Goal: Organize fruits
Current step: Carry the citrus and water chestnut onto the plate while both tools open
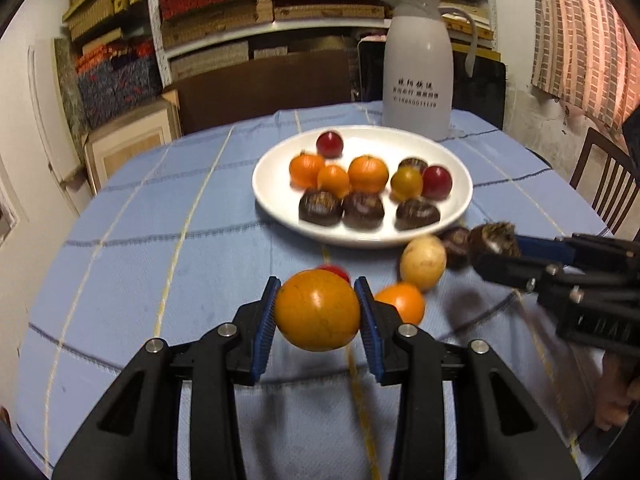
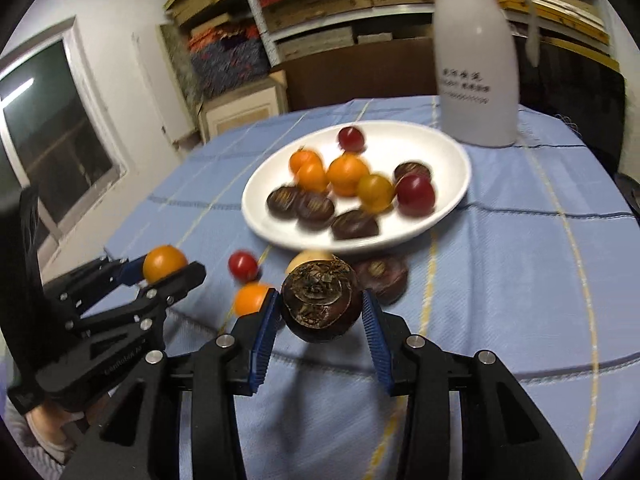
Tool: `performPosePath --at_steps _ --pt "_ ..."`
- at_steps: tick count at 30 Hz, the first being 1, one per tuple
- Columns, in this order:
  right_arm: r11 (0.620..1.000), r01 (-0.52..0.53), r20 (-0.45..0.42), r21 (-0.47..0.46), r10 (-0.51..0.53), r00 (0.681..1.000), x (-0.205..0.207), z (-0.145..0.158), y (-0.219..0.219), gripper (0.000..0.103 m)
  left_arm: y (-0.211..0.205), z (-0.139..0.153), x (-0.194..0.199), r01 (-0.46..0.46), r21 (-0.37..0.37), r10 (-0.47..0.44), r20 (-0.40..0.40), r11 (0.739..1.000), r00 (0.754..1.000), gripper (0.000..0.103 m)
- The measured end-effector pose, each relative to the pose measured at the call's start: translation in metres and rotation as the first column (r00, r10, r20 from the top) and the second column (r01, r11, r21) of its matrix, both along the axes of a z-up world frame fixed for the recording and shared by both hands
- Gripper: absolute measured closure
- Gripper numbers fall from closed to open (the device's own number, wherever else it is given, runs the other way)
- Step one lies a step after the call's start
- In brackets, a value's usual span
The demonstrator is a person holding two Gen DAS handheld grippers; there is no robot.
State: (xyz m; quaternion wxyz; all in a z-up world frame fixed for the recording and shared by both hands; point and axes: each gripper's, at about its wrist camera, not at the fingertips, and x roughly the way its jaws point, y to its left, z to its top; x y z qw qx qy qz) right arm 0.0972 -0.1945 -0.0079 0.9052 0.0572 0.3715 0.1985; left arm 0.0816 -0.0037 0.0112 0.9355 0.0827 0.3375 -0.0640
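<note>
left tool [image 1: 317, 310] clamped on orange [image 1: 317, 309], lower centre, above counter [image 1: 120, 240] | right tool [image 2: 320, 306] clamped on brown fruit [image 2: 320, 300], lower centre | plate [image 1: 280, 196] of fruit mid-frame

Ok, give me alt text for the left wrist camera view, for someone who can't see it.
The left gripper holds an orange fruit between its blue pads above a blue checked tablecloth. Beyond it, a white plate carries small orange, red and dark brown fruits, with a white thermos jug behind. At right, the right gripper holds a dark brown fruit near more loose fruits.
</note>
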Motion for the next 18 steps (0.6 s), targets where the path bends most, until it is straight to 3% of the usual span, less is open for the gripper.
performPosePath --at_steps 10,18 --pt "0.995 0.096 0.044 0.007 -0.097 0.994 0.065 0.041 -0.03 0.061 -0.026 0.027 0.058 0.026 0.028 -0.027 0.04 0.999 0.999 0.066" --pt "0.995 0.095 0.016 0.008 -0.095 0.995 0.119 0.029 -0.014 0.061 -0.041 0.016 0.118 0.038 0.003 -0.038 0.003 0.999 0.999 0.066"
